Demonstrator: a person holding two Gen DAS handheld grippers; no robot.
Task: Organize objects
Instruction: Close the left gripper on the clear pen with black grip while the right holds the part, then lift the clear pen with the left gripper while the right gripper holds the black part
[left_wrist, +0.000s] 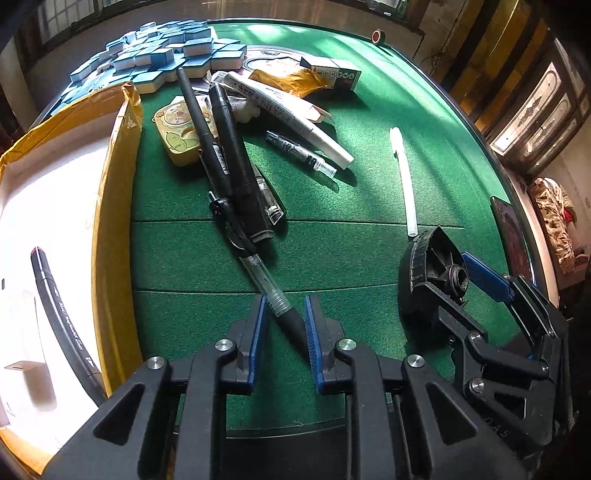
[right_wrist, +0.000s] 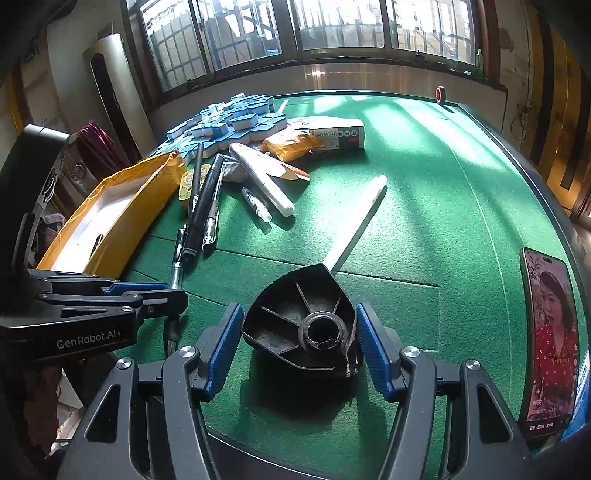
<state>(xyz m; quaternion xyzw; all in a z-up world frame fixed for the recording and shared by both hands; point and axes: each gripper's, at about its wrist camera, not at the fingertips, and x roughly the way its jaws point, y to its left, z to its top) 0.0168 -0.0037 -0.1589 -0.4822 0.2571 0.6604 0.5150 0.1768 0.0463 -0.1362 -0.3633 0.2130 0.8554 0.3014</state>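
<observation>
A clear pen with a black grip (left_wrist: 275, 297) lies slanted on the green felt, its grip end between the blue pads of my left gripper (left_wrist: 284, 321), which is shut on it. The right wrist view shows that left gripper (right_wrist: 173, 295) low over the felt with the pen (right_wrist: 176, 275) running through it. My right gripper (right_wrist: 298, 314) is shut on a black ribbed plastic disc piece (right_wrist: 295, 332), one pad on each side. It casts a shadow on the felt below. At the left stands a yellow-taped box (left_wrist: 114, 184) with a black marker (left_wrist: 55, 295) inside.
Black markers (left_wrist: 229, 155), a white tube (left_wrist: 295, 122), a small pen (left_wrist: 301, 153) and a yellow tin (left_wrist: 181, 136) are heaped mid-table. A white pen (left_wrist: 404, 181) lies alone. Blue mahjong tiles (left_wrist: 159, 55) and a carton (left_wrist: 332, 75) sit behind. A phone (right_wrist: 550, 339) lies at the right rim.
</observation>
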